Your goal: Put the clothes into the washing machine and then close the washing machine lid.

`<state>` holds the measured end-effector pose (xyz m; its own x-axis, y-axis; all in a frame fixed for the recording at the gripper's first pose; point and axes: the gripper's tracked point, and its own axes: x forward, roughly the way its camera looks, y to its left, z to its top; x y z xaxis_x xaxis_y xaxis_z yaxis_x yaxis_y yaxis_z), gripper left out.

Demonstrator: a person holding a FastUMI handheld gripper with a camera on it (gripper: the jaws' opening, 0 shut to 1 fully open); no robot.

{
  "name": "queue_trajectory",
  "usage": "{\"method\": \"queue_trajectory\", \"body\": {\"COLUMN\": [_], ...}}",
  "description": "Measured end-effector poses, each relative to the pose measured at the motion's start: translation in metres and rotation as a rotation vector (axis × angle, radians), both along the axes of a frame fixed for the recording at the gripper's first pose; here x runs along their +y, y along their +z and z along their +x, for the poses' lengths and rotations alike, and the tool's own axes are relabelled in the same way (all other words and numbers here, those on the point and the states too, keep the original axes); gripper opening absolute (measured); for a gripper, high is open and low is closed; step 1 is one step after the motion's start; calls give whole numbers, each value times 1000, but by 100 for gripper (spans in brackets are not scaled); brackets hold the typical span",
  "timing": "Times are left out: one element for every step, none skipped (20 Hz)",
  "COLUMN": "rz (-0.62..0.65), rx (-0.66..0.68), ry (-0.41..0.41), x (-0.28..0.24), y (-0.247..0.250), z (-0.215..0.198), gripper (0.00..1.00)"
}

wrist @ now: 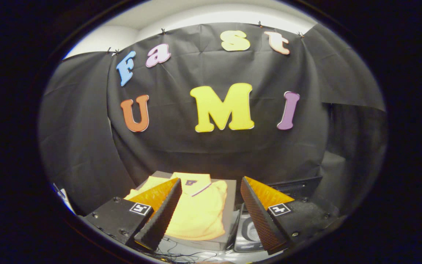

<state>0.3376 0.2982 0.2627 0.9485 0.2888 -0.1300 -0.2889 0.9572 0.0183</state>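
Presently the gripper is held above the work surface with its two fingers spread wide apart, grasping nothing. A yellow polo shirt lies folded flat on a grey board, just ahead of and partly between the fingers, its collar towards the black cloth wall. The washing machine sits just beside the board, partly hidden behind one finger; its lid position cannot be determined. Thin cables lie below the board.
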Motion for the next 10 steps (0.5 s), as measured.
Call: {"method": "queue_trajectory", "body": {"rz": [-3, -5, -9, -13, -15, -24, -36, -49, -68, -82], "rx": [20, 39, 60, 81, 95, 113, 133, 150, 173, 192], "ry": [9, 11, 15, 22, 25, 24, 29, 32, 24, 18], "x": [15, 30, 42, 55, 68, 78, 88, 99, 106, 110], "y": [-5, -10, -16, -24, -31, -39, -49, -60, -72, -84], "z": [8, 17, 24, 30, 37, 44, 50, 56, 64, 70], "gripper": [100, 100, 100, 100, 100, 100, 100, 100, 100, 100]}}
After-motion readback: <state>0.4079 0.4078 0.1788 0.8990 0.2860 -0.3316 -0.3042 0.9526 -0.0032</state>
